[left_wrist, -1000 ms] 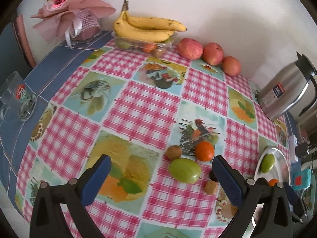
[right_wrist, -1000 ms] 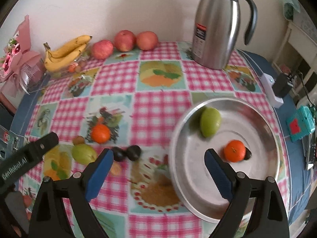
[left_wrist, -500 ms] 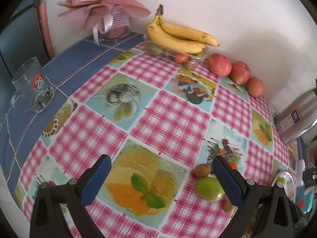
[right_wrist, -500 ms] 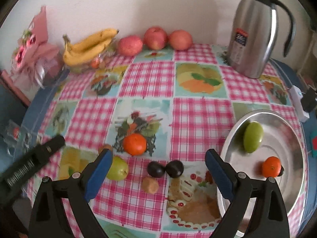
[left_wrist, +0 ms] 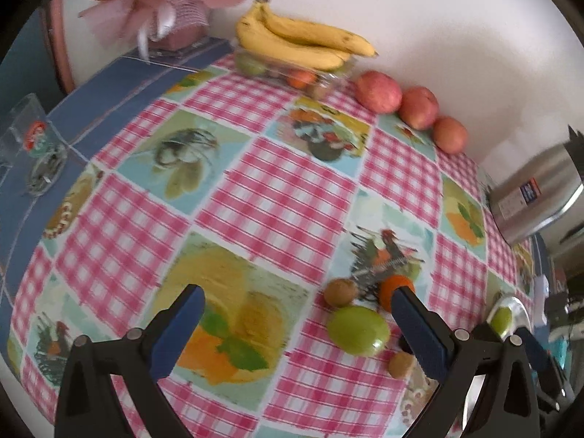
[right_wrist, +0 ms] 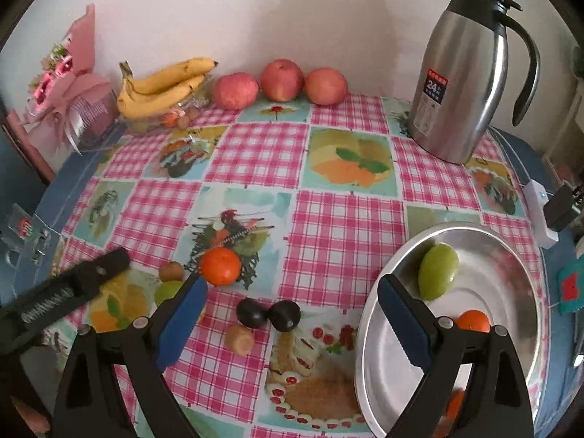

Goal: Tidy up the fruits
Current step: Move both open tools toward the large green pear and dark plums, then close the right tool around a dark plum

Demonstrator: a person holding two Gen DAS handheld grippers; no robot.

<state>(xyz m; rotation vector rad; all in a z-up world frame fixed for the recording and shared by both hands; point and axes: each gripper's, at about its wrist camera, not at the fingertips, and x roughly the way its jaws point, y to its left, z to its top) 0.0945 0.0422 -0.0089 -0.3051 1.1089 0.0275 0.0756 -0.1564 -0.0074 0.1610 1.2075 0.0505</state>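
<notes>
Crowding the checked table's (right_wrist: 346, 226) back edge, bananas (right_wrist: 164, 87), 3 apples (right_wrist: 281, 80), steel jug (right_wrist: 463, 84)

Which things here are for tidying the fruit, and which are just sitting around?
For the job: metal plate, green fruit, orange, two dark plums, small brown fruits.

Just there: steel jug, pink bouquet, glass mug.

Twin black handheld grippers with blue pads.
Left gripper (left_wrist: 297, 321) and right gripper (right_wrist: 292, 306): silver pivot screws, triangular cut-out arms.
</notes>
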